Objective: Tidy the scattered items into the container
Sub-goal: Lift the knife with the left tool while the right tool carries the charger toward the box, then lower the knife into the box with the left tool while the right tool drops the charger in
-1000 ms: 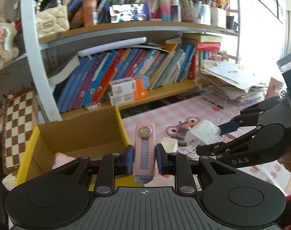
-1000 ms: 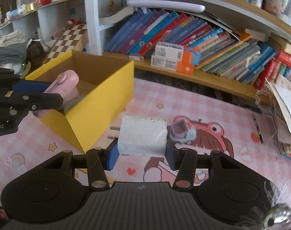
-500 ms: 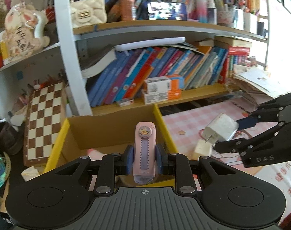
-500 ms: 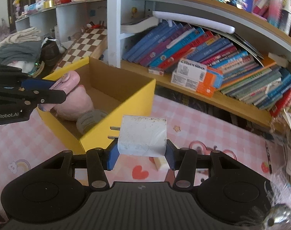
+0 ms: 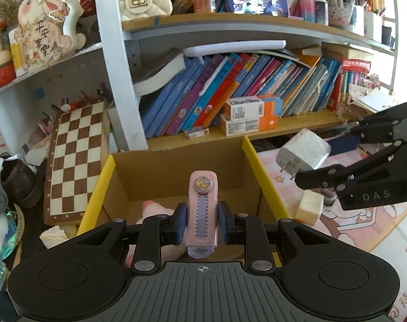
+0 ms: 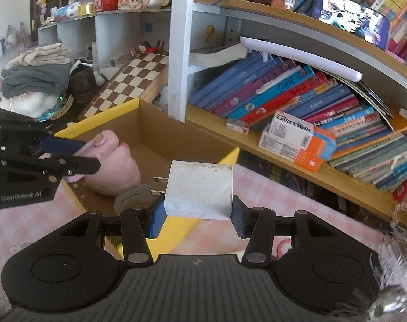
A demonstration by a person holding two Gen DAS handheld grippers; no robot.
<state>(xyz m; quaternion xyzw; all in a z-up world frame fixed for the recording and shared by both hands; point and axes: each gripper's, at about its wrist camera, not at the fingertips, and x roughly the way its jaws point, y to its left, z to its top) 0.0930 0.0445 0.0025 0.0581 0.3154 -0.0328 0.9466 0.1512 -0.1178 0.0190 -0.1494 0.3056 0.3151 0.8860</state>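
My left gripper [image 5: 202,224] is shut on a pink utility knife [image 5: 202,209] with a crown button, held over the open yellow cardboard box [image 5: 253,161]. My right gripper [image 6: 196,214] is shut on a white plug charger [image 6: 199,190], its prongs pointing left, over the box's near right wall [image 6: 176,236]. The left gripper [image 6: 69,158] and knife also show in the right wrist view; the right gripper [image 5: 335,161] and the charger [image 5: 302,151] show in the left wrist view. Inside the box lie a pink plush toy [image 6: 115,171] and a grey tape roll [image 6: 129,194].
A pale block [image 5: 309,206] lies on the pink mat [image 5: 345,222] right of the box. A bookshelf with books [image 5: 230,94] and small cartons [image 5: 250,116] stands behind. A chessboard [image 5: 74,155] leans at left, beside shoes and folded clothes [image 6: 34,72].
Both grippers have moved left toward the box with their items still held. The knife now hangs over the box's inside and the charger has reached its right wall.
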